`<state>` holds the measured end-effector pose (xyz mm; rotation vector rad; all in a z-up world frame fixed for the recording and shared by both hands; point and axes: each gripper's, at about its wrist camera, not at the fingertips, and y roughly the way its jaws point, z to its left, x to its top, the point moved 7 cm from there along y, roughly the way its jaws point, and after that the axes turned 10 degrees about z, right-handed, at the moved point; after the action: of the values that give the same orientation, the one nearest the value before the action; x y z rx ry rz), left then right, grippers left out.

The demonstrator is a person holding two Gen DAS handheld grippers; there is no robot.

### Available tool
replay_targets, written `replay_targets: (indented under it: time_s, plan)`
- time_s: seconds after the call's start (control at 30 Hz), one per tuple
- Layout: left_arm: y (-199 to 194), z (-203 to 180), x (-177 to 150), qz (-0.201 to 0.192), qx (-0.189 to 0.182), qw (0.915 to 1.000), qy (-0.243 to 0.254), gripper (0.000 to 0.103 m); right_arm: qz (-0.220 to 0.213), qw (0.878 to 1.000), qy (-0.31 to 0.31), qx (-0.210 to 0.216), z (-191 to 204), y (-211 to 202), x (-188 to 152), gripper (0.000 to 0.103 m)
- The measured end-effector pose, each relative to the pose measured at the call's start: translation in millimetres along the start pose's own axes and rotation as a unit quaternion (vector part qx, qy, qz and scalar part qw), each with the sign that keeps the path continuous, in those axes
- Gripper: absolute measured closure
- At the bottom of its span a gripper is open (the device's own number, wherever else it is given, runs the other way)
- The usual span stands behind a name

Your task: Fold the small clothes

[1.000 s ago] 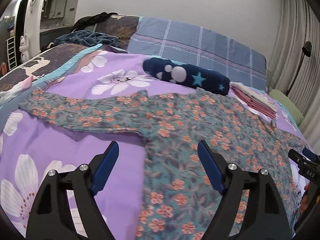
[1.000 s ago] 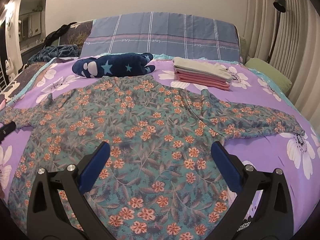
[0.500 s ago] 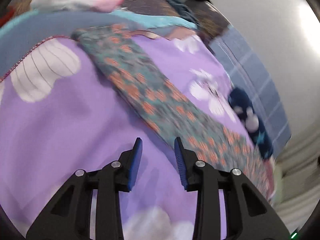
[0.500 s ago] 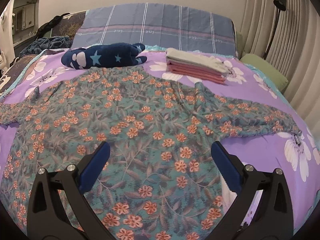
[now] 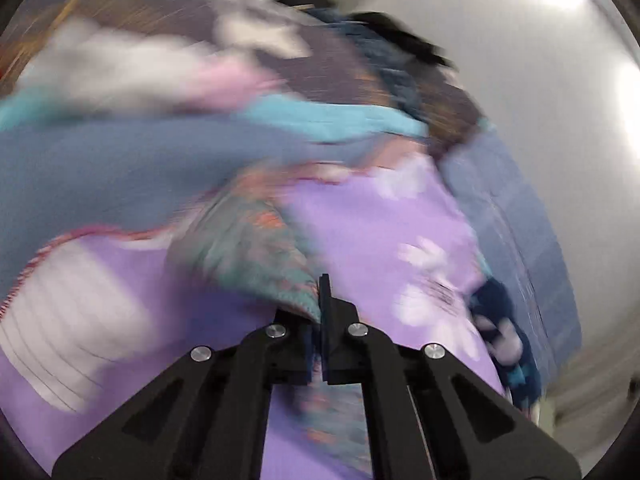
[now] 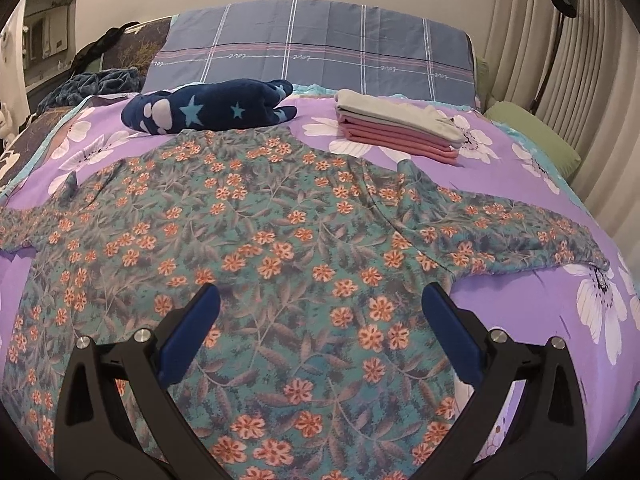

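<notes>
A teal long-sleeved top with orange flowers [image 6: 280,248] lies spread flat on the purple floral bedspread [image 6: 532,320], both sleeves out to the sides. My right gripper [image 6: 320,312] is open and empty, hovering over the lower middle of the top. In the blurred left wrist view, my left gripper [image 5: 318,300] is shut on the left sleeve [image 5: 256,248] of the top, with the cloth bunched between its jaws near the bed's left edge.
A folded stack of pink and grey clothes [image 6: 396,128] and a rolled navy star blanket [image 6: 208,108] lie beyond the top. A blue plaid pillow [image 6: 312,48] stands at the headboard. A green cushion [image 6: 532,136] and curtains are at the right.
My left gripper swung left to the sleeve, closed from wide open, and is now shut on the sleeve. The right gripper drifted slightly and stayed open.
</notes>
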<state>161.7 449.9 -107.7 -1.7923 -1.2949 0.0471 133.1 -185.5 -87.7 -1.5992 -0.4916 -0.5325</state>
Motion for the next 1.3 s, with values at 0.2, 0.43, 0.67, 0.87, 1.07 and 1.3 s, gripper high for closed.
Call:
replay_targets:
  time_s: [0.2,0.43,0.67,0.87,1.07,1.3]
  plan:
    - [-11.8,-190.8,-86.1,0.037,-0.067,0.9657,0.248,0.101,0.011,0.999,0.013,0.032,4.1,2.0,-3.7,0.002]
    - [-0.5,-328.7,-257.2,0.105,-0.141,0.8826,0.436,0.101,0.007,1.0,0.022,0.016,-18.5,-2.0,-11.5,0.002]
    - [42.8,-344.5,-382.0,0.154,-0.082,0.8112,0.558,0.04,0.032,0.996,0.079,0.011,-59.4,4.4,-21.7,0.002]
    - [19.1,-325.3,-358.1,0.095,-0.057,0.8076,0.579,0.015,0.038,0.996,0.083,0.008,-70.3,12.3,-25.9,0.002]
    - [-8.8,-278.4,-299.9,0.05,-0.007,0.8457,0.531,0.009,0.057,0.996,0.042,0.045,-43.9,22.7,-25.2,0.002]
    - [-16.9,-192.9,-243.7,0.044,0.078,0.8914,0.444,0.008,0.056,0.993,0.0,0.102,0.2,15.1,-4.6,0.002]
